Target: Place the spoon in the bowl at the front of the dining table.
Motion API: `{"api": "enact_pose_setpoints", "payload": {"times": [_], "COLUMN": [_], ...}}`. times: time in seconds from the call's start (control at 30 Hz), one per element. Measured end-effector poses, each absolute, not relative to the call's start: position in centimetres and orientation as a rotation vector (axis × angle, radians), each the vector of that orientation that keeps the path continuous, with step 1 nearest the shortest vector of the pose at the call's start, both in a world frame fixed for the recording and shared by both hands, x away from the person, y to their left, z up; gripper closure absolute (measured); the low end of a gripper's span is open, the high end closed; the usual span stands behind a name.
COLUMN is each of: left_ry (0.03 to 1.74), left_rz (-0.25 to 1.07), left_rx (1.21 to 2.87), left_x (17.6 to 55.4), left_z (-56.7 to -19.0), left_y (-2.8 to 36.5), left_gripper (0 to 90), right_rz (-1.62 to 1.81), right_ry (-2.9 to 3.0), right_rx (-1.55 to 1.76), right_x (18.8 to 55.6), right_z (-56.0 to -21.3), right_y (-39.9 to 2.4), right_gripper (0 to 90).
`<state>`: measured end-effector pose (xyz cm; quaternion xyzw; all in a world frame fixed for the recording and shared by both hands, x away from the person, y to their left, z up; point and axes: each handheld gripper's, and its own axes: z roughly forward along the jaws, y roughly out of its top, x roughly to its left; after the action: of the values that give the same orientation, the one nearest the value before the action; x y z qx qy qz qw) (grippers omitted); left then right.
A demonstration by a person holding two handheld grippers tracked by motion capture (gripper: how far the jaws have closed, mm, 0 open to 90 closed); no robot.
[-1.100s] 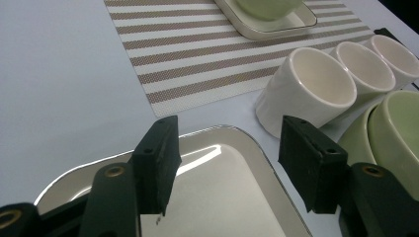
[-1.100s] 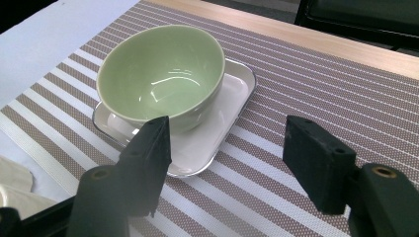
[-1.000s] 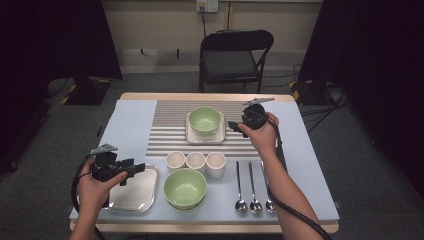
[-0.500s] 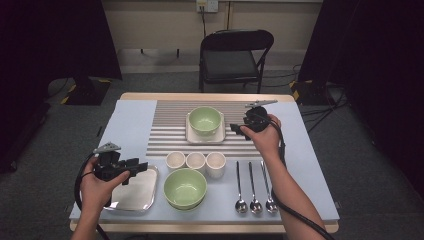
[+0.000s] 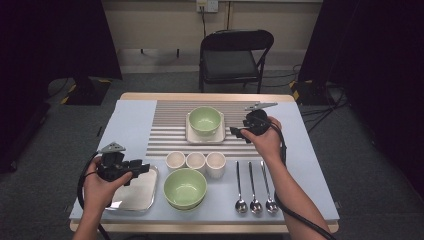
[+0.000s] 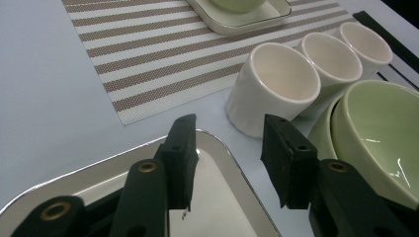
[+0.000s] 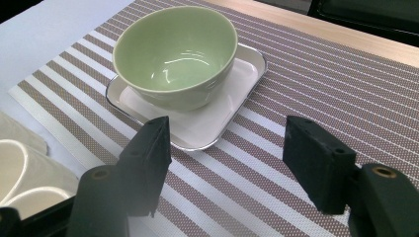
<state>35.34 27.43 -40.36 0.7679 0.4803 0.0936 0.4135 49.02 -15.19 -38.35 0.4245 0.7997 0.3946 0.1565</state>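
Between the half-apart fingers of the left gripper, which have just been closing on nothing, lies the corner of the steel tray, thin, stiff, slippery, best pinched at its raised rim. Beyond the tray, the right gripper stands wide apart beside the square plate under a fragile green bowl; I read no writing anywhere.

Both forearms come in from the bottom edge of the high view, the left hand low at the near left corner and the right hand stretched farther forward on a long, straight arm. The left gripper points level toward the right, its jaws just closing in and nothing pinched between them. The right gripper aims left, jaws standing wide apart and empty.
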Motion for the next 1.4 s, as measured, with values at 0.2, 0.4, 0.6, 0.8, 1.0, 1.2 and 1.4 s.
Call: {"api": "enact_pose_setpoints", "payload": {"times": [0.2,0.4,0.6,0.8,1.0,1.2,1.4], "left_ry": [1.189,1.199,1.213,1.236,1.238,1.227,1.215], "left_rz": [0.217,0.218,0.209,0.211,0.195,0.190,0.178], "left_rx": [1.962,1.965,1.944,1.949,1.958,1.966,1.973], "left_x": [35.3,35.3,35.2,35.2,35.2,35.3,35.5], "left_z": [-40.2,-39.9,-39.6,-39.2,-38.9,-38.2,-37.6], "left_y": [26.8,26.6,26.5,26.3,25.6,25.2,24.8], "left_gripper": [63.8,67.9,69.7,70.8,72.4,74.9,76.4], "right_rz": [1.141,1.145,1.152,1.158,1.166,1.170,1.169], "right_ry": [2.297,2.318,2.326,2.332,2.334,2.341,2.346], "right_rx": [1.209,1.193,1.186,1.175,1.166,1.160,1.154], "right_x": [48.9,48.7,48.5,48.2,47.9,47.7,47.5], "right_z": [-38.3,-38.7,-39.0,-38.9,-38.9,-39.1,-39.2], "right_y": [-15.4,-15.4,-15.5,-15.6,-15.6,-15.6,-15.7], "right_gripper": [34.9,34.9,34.9,34.9,34.8,34.8,34.6]}}
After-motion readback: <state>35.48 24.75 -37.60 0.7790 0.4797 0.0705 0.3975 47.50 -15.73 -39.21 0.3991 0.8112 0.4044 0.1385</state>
